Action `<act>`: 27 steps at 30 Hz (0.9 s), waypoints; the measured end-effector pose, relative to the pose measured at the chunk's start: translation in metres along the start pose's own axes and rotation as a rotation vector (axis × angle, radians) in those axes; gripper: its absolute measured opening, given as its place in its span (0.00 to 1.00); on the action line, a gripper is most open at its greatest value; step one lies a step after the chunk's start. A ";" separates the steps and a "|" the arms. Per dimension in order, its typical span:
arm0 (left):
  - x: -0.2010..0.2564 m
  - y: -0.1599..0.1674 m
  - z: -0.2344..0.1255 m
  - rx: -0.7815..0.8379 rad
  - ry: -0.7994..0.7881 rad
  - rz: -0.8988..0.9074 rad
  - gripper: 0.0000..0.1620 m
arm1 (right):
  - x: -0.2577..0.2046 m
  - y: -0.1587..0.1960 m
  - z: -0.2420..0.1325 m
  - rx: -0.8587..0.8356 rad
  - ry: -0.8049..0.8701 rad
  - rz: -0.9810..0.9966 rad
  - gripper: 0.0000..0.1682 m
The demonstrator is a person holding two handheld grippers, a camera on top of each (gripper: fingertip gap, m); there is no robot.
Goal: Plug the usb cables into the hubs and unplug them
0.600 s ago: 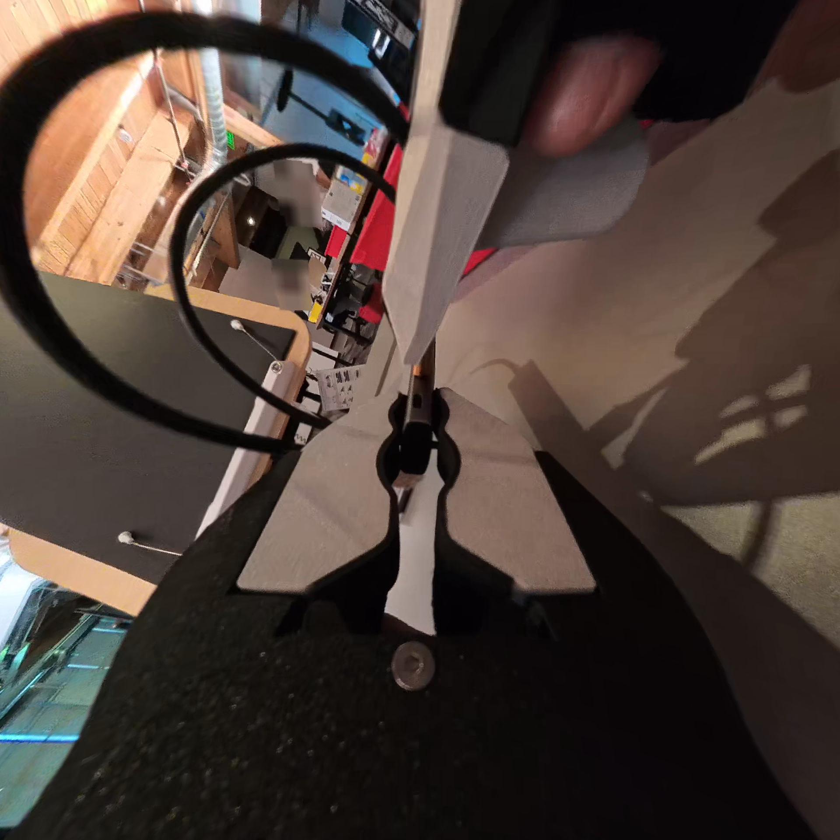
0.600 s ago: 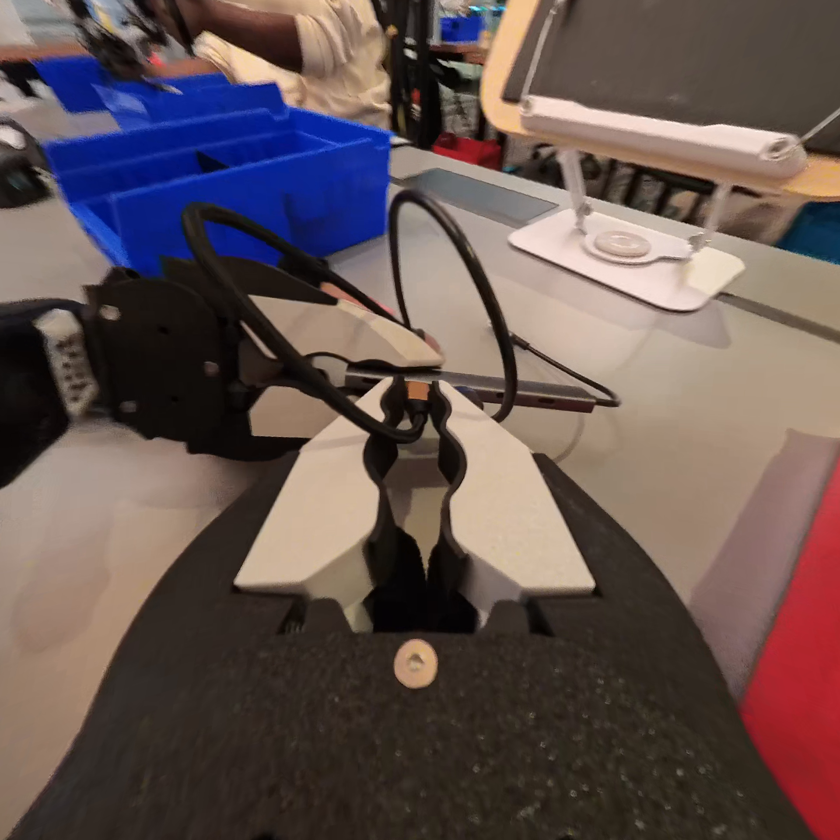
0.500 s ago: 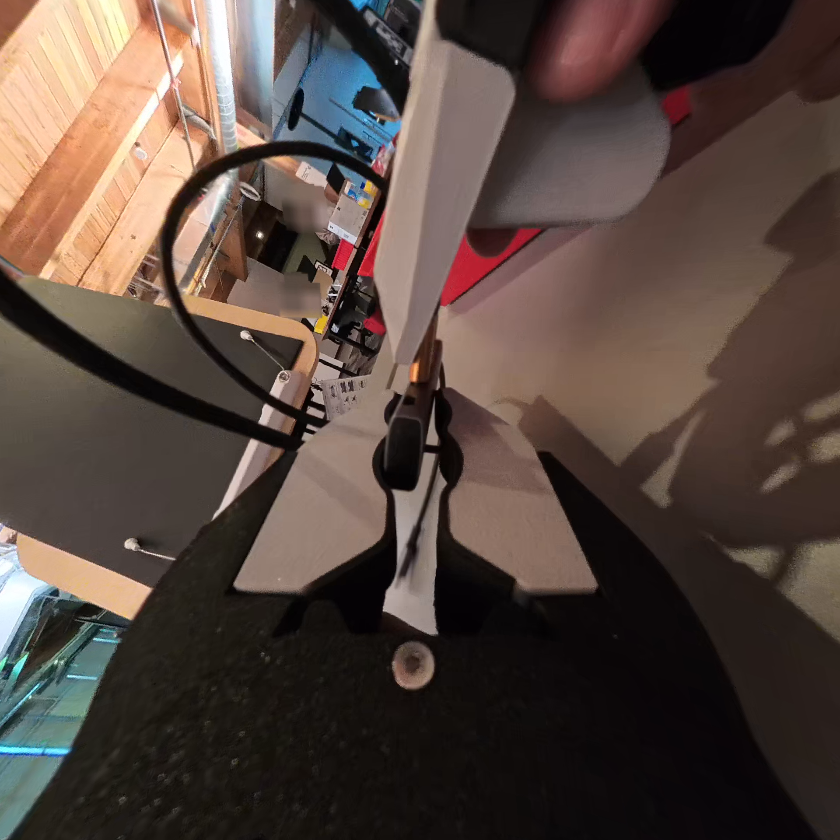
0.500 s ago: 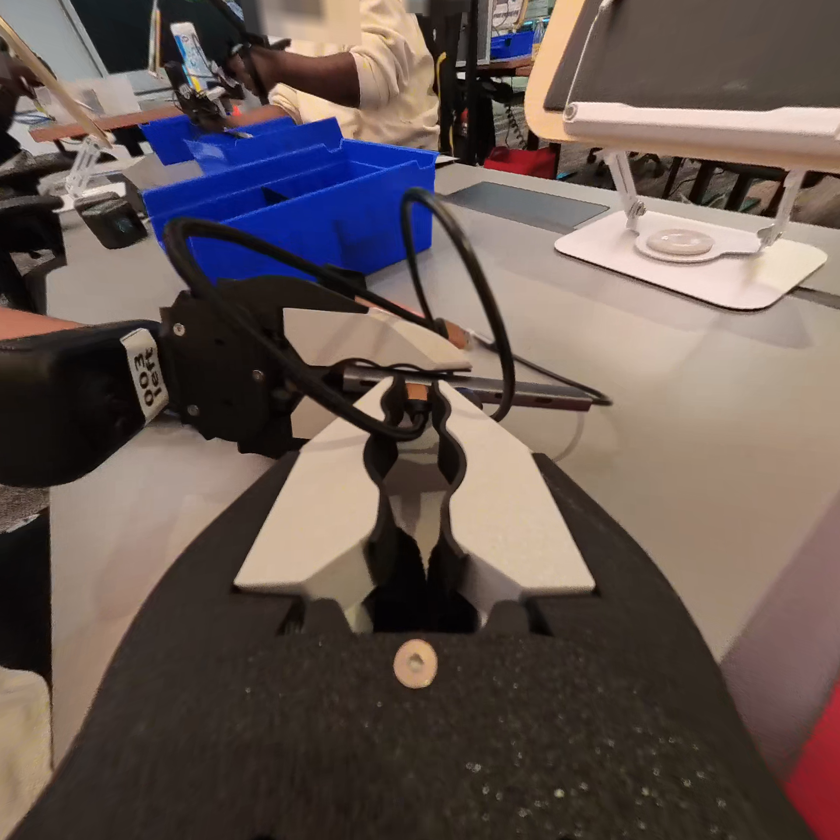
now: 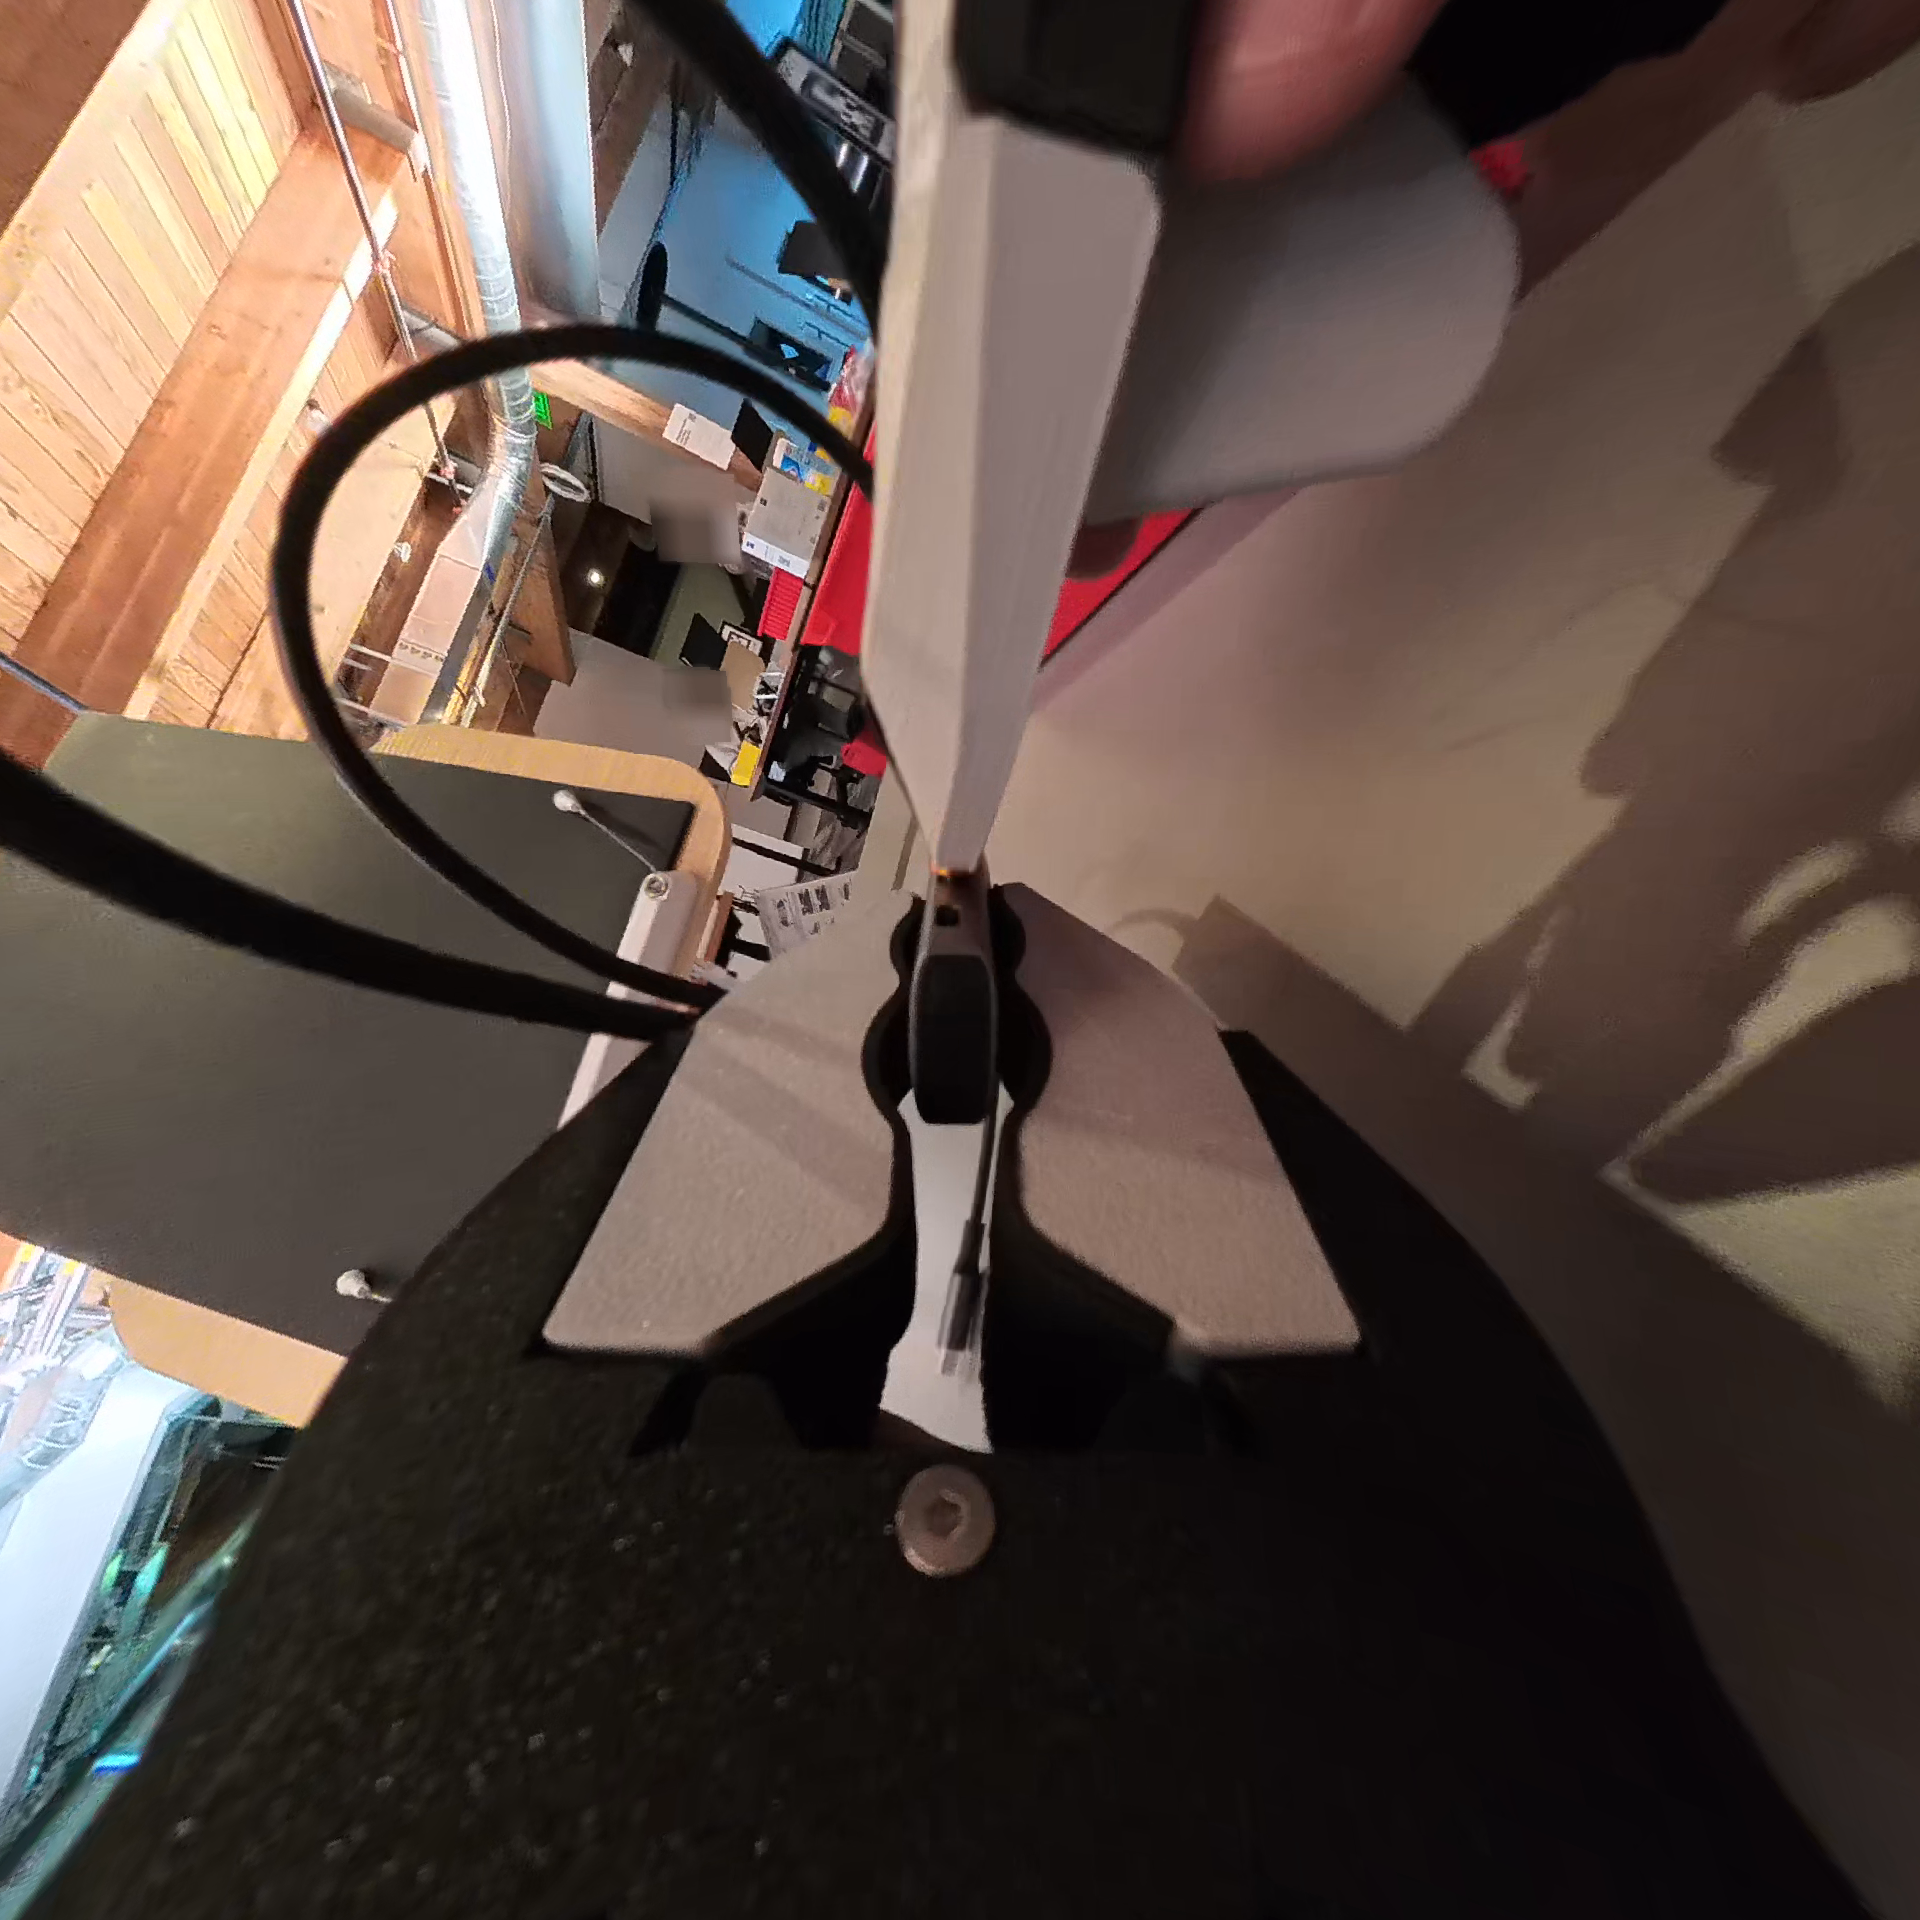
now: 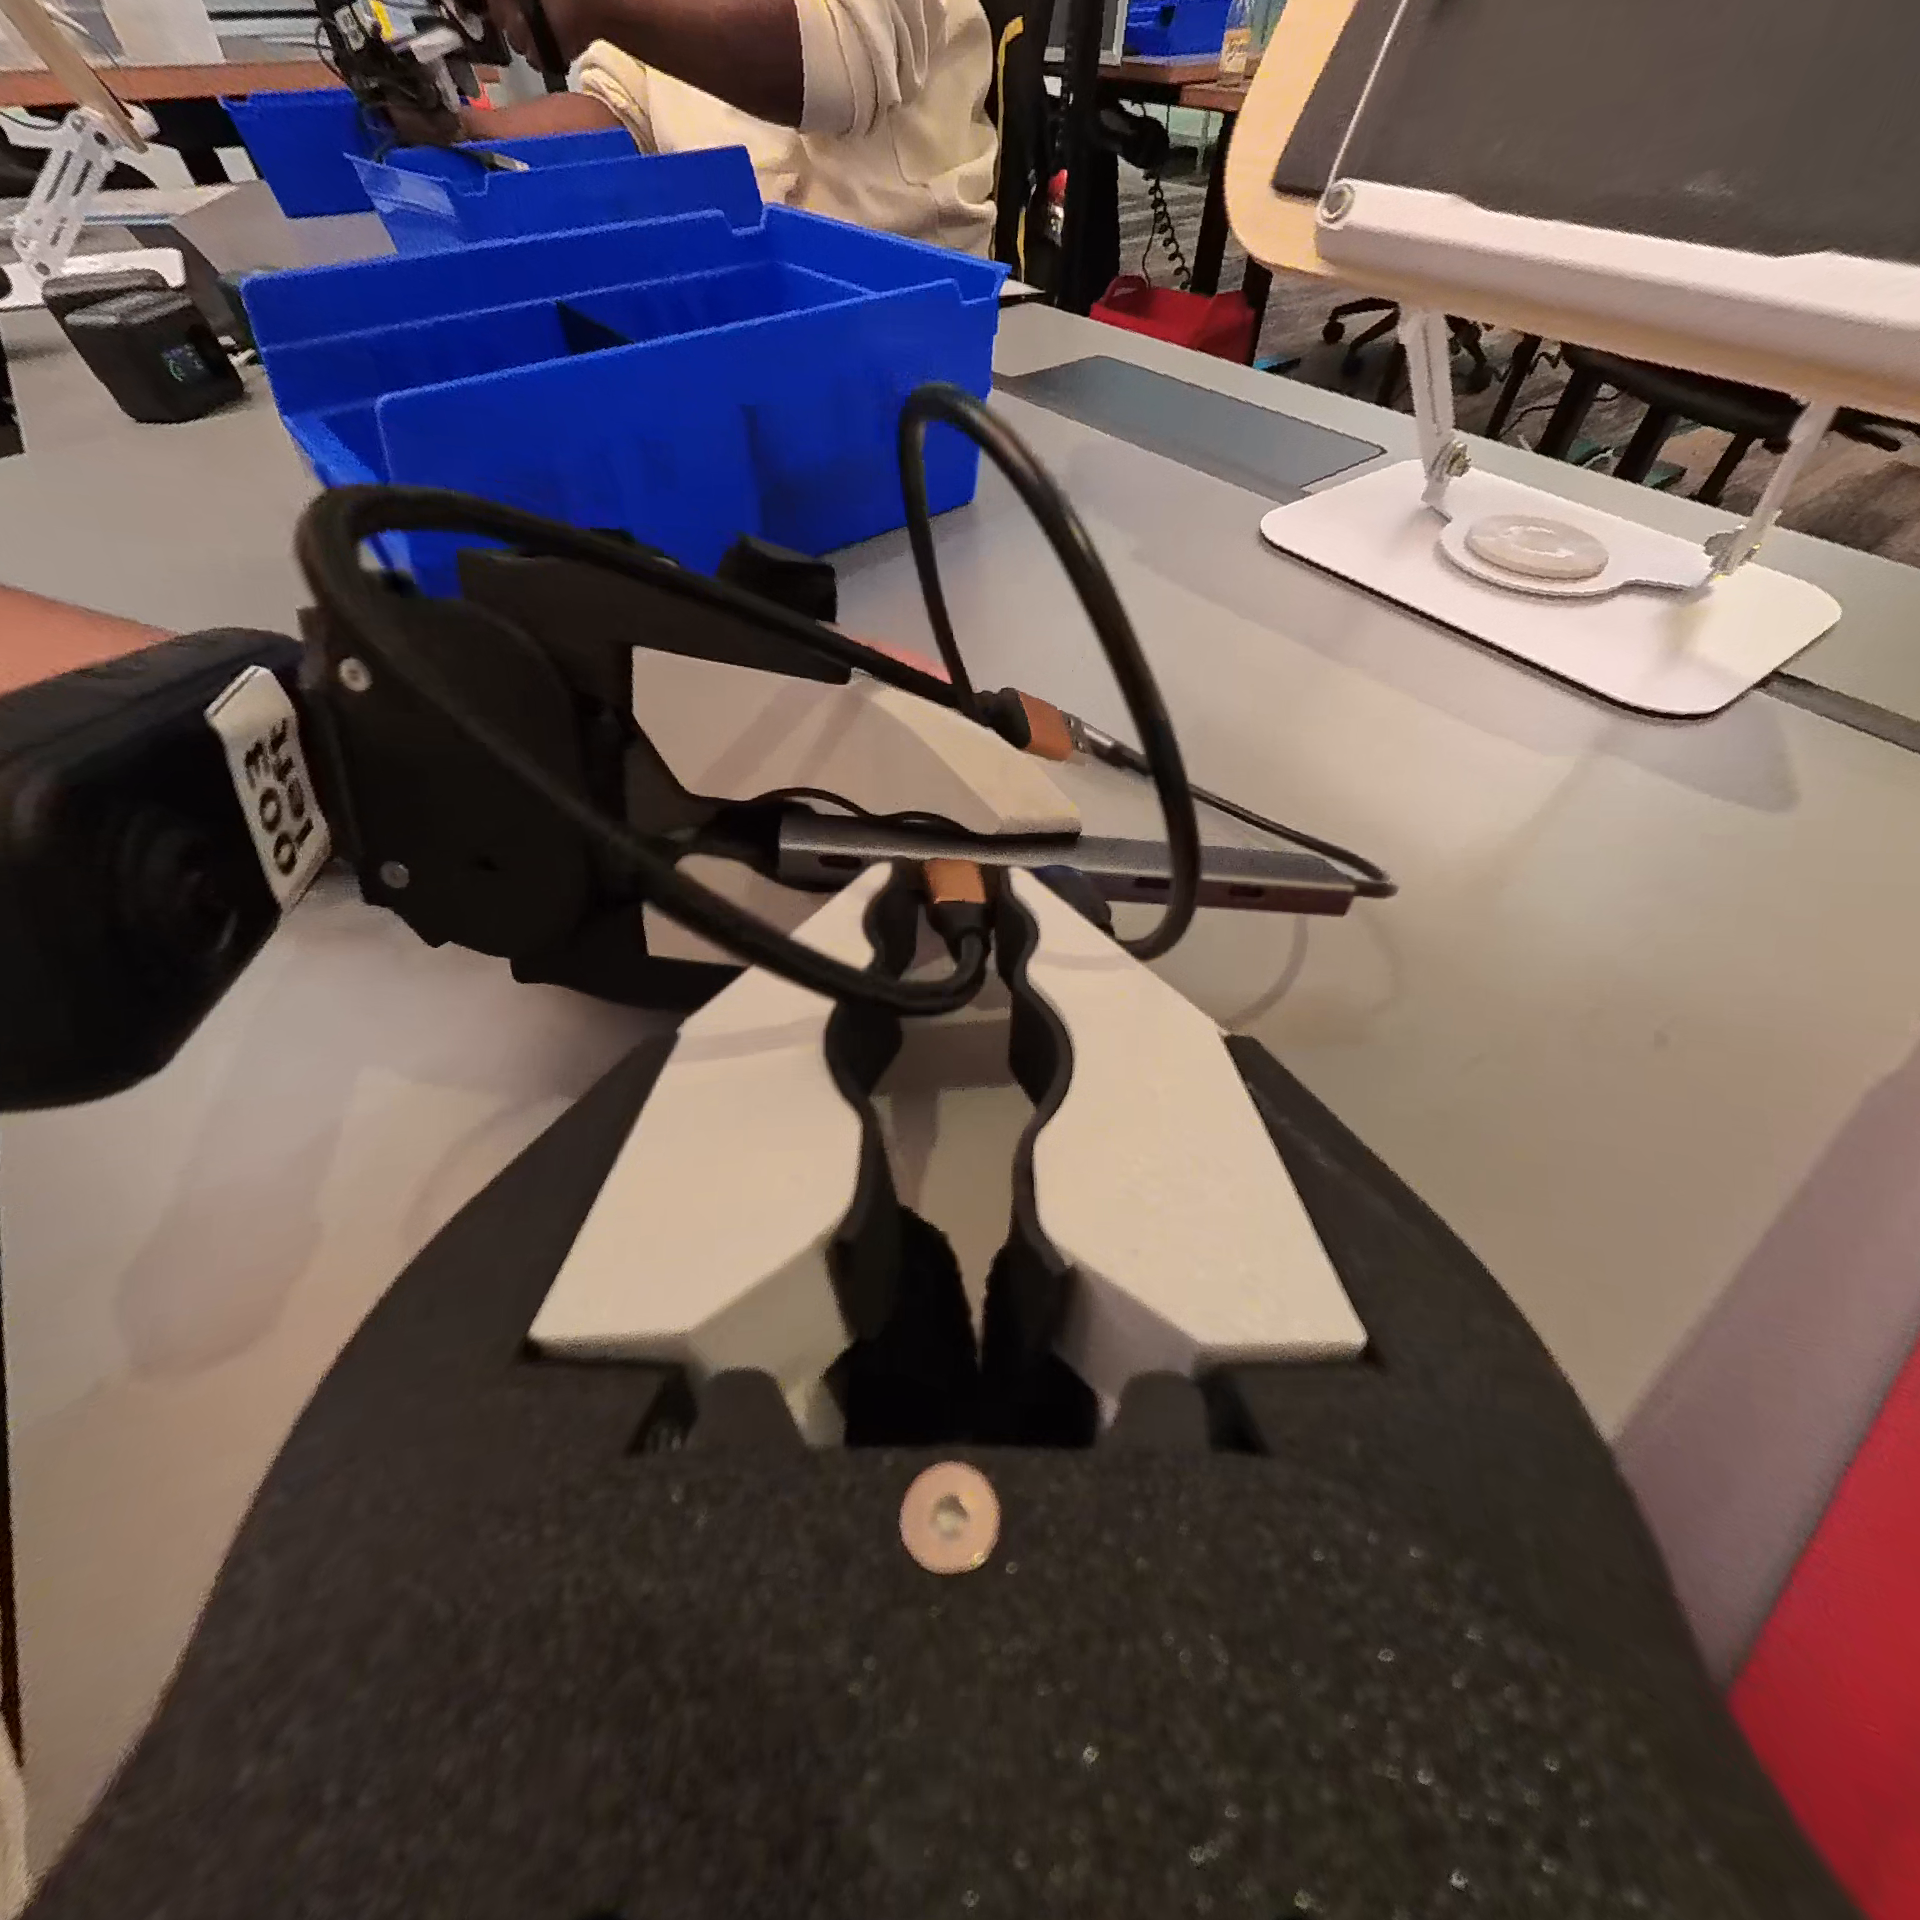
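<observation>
Grey hub [image 6: 1060, 868] pinched flat by left gripper [image 6: 1023, 821] | orange plug [image 6: 954, 883] squeezed in right gripper [image 6: 951, 914] | push straight, gently, hub steady

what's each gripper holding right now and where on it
Left gripper clamps the flat grey metal hub at its cable end. Right gripper pinches the looped black cable's orange plug, at the hub's side.

The left gripper's fingers [image 6: 977, 779] covered the middle of the grey hub [image 6: 1226, 888]. The black cable [image 5: 343, 914] ran off the left wrist view's edge, and a small plug [image 5: 961, 1314] there was blurred.
</observation>
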State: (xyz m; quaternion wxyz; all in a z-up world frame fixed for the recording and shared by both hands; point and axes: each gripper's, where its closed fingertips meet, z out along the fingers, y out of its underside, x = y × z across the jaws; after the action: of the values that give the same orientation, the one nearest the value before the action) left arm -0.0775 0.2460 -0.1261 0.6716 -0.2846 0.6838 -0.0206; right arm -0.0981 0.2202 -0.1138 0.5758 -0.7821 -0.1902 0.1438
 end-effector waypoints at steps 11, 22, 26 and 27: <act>-0.002 -0.012 -0.012 0.077 0.007 0.041 0.07 | -0.013 -0.002 -0.014 -0.015 -0.098 0.016 0.06; -0.001 -0.026 -0.019 0.116 -0.003 0.032 0.06 | -0.018 -0.006 -0.026 0.010 -0.159 0.078 0.06; -0.003 -0.026 -0.018 0.073 -0.046 0.040 0.10 | -0.009 -0.004 -0.021 -0.014 -0.034 0.037 0.06; -0.003 -0.025 -0.017 0.056 -0.054 0.037 0.11 | -0.008 -0.003 -0.019 -0.024 -0.006 0.017 0.06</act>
State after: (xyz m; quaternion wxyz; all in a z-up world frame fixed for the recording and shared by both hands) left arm -0.0844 0.2202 -0.1114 0.6977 -0.2532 0.6699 -0.0197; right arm -0.0969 0.2011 -0.1049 0.5646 -0.7900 -0.1871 0.1489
